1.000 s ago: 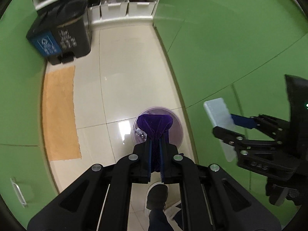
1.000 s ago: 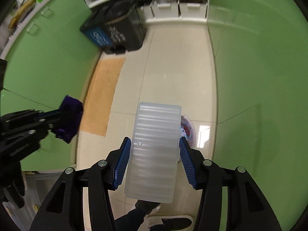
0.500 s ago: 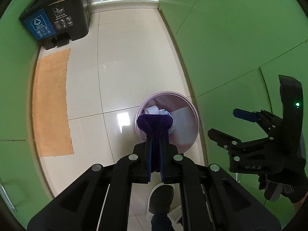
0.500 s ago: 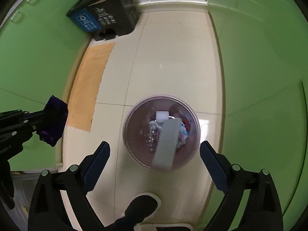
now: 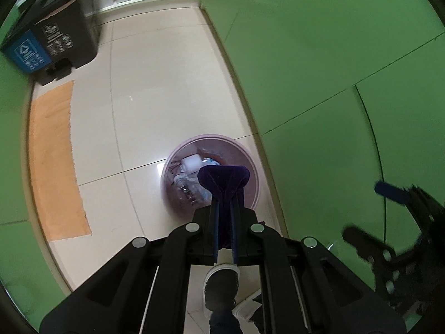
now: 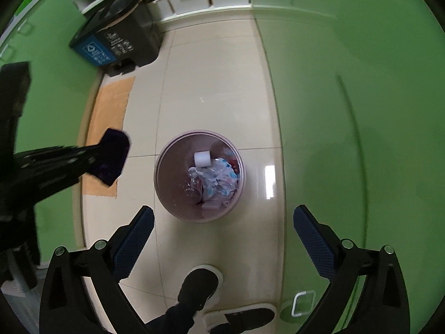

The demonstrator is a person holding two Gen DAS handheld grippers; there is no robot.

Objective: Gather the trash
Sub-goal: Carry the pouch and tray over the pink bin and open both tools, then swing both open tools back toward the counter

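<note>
A round pink waste bin (image 6: 167,164) stands on the tiled floor below me, holding several pieces of trash, among them a white block (image 6: 202,158) and a crumpled wrapper (image 6: 222,179). It also shows in the left wrist view (image 5: 253,164). My left gripper (image 5: 224,192) is shut on a dark purple piece of trash (image 5: 222,179) and holds it above the bin's near rim. In the right wrist view this piece (image 6: 112,157) sits left of the bin. My right gripper (image 6: 222,239) is open and empty above the bin's near side.
Green cabinet fronts (image 5: 333,69) line both sides of the narrow floor. A black and blue pedal bin (image 5: 47,44) stands at the far left, an orange mat (image 5: 52,161) lies along the left wall, and white storage boxes (image 6: 194,0) sit at the back. The person's shoes (image 6: 200,284) are below.
My right gripper opened and the translucent white plastic piece fell into the bin. Both grippers shifted over the bin; the left still holds the purple piece.
</note>
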